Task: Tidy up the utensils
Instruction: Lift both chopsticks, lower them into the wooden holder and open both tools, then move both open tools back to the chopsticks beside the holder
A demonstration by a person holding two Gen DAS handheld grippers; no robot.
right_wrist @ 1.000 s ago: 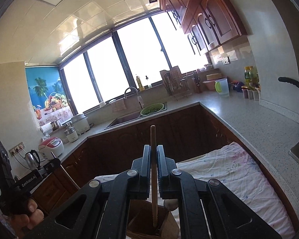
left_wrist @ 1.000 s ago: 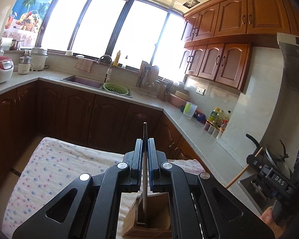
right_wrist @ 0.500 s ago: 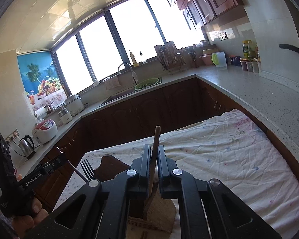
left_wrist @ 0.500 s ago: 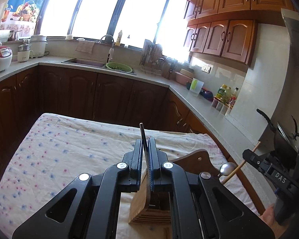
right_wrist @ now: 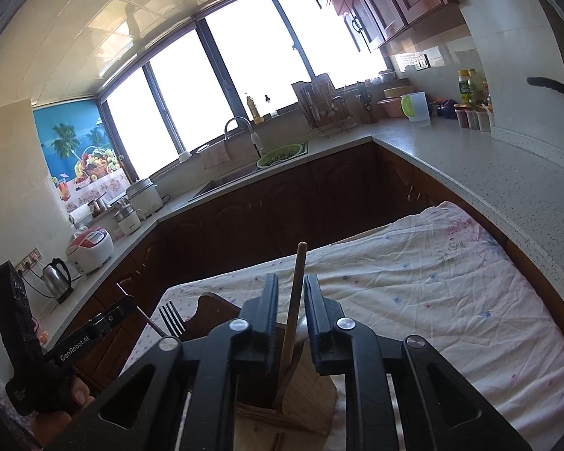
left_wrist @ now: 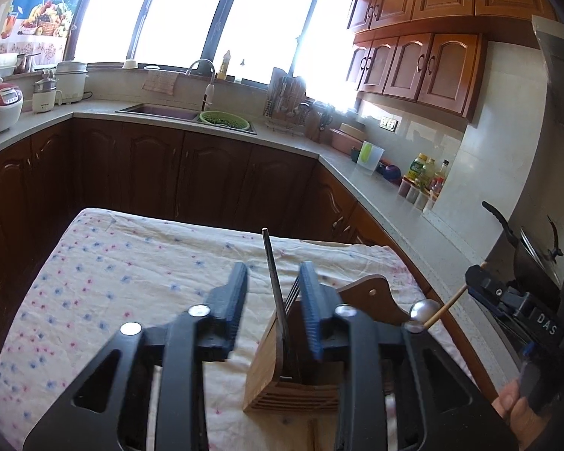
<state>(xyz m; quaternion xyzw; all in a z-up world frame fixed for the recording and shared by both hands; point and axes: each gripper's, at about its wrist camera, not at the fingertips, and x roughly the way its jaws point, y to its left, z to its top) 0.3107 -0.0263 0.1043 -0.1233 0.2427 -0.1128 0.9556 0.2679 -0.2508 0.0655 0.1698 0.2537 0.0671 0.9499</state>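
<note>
I see my left gripper (left_wrist: 273, 302) at the lower centre, its jaws just opened and apart from the thin metal utensil handle (left_wrist: 272, 263) standing between them in the wooden utensil holder (left_wrist: 282, 387). My right gripper (right_wrist: 290, 310) has also just opened; the wooden handle (right_wrist: 295, 300) leans free between its jaws, in the same holder on the cloth-covered bench (right_wrist: 432, 282). A fork (right_wrist: 171, 317) shows at lower left.
</note>
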